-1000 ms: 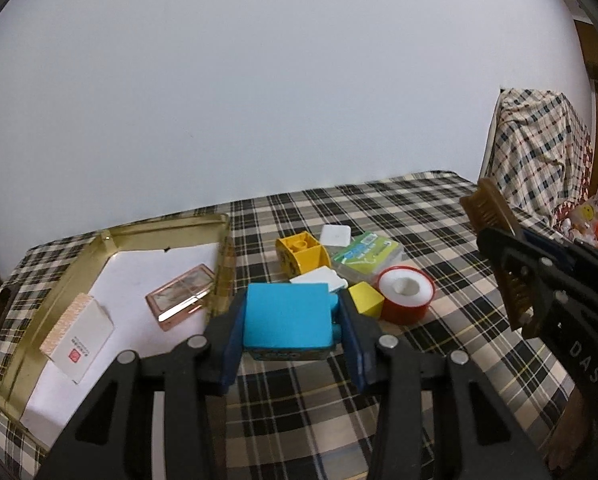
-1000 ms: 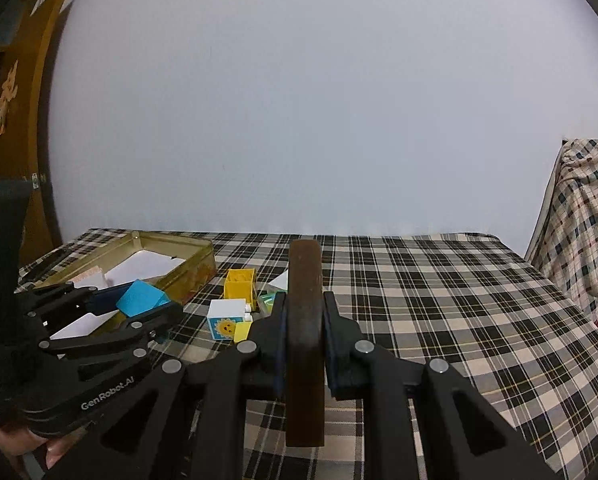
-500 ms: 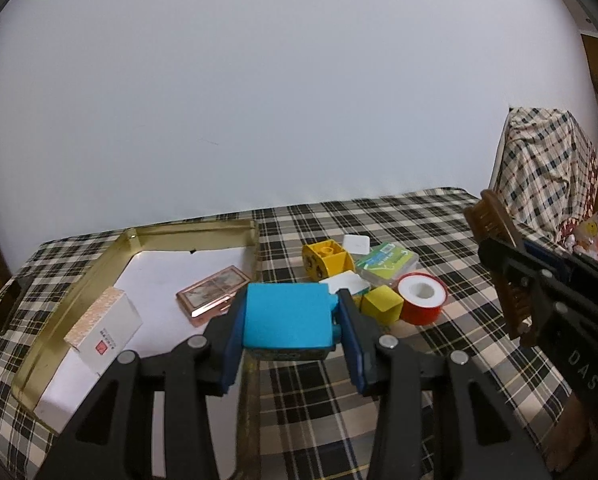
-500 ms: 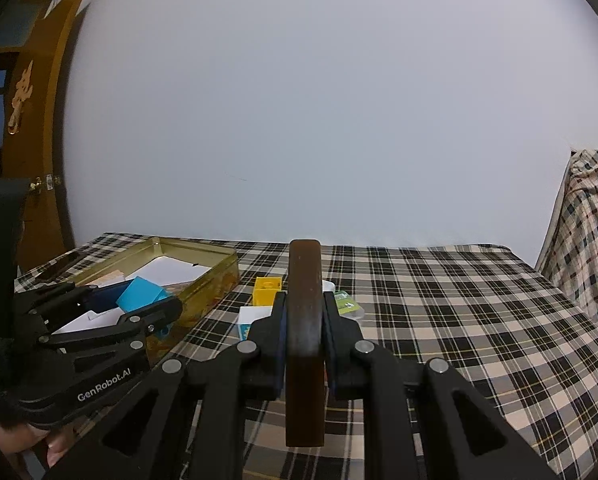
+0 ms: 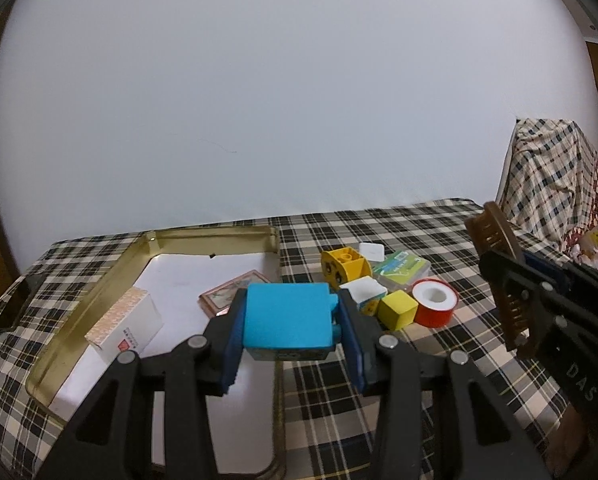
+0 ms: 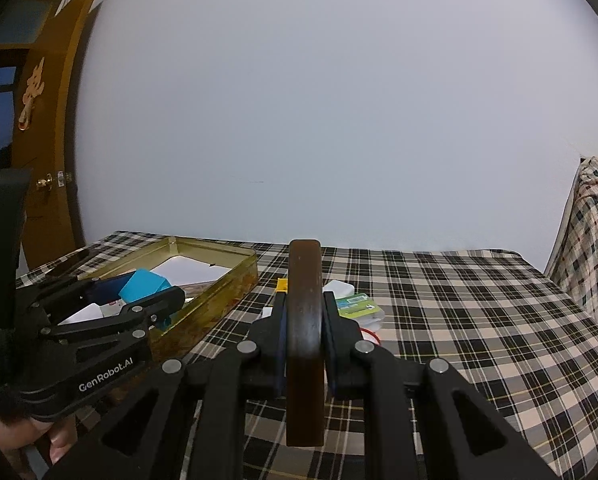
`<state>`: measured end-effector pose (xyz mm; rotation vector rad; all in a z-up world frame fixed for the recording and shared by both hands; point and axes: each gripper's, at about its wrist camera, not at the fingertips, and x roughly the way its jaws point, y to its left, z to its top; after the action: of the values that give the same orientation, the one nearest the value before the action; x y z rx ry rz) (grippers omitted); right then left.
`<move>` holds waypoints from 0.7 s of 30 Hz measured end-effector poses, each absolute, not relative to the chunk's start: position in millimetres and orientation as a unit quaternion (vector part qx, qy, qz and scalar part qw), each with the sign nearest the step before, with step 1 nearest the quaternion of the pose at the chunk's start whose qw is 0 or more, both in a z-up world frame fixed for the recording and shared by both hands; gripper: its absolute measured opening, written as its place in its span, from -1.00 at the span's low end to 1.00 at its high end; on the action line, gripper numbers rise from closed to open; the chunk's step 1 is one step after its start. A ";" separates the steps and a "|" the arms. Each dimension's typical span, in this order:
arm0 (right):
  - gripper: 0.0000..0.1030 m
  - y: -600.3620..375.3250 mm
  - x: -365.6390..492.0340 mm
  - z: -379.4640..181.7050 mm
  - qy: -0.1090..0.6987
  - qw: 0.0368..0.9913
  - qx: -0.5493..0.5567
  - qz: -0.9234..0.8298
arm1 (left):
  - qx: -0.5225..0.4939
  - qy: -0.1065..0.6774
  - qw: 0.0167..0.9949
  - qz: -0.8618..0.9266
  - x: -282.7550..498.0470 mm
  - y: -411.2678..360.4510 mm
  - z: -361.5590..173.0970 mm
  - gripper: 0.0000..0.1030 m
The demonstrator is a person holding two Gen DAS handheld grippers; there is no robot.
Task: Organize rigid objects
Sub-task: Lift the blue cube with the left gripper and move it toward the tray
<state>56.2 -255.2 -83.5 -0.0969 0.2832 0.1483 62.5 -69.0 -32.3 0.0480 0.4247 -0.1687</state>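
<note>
Two tongs are full: left tongs (image 5: 291,320) squeeze the blue block (image 5: 287,314), right tongs (image 6: 303,320) pinch the comb (image 6: 305,320). Lower the block gently into the gold tray (image 5: 99,300).

One gold tin tray (image 5: 99,292) holding two boxes; one blue block (image 5: 287,316); one brown comb (image 5: 499,280); three toy cubes; one red tape roll (image 5: 435,304); two claws.

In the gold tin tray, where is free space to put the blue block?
Free: the white floor of the gold tin tray behind the white box and the pink flat case. Crowded: outside its right wall, around the yellow cube and red tape roll.
</note>
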 end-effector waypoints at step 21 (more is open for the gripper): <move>-0.66 -237.6 54.0 -84.7 0.144 0.983 -0.052 0.103 | 0.010 0.200 0.978 -0.056 56.9 -42.7 -31.0 -0.18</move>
<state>54.0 -237.6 -84.7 -0.1051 0.2891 0.2068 56.9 -42.7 -31.0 0.0210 0.4023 -0.1124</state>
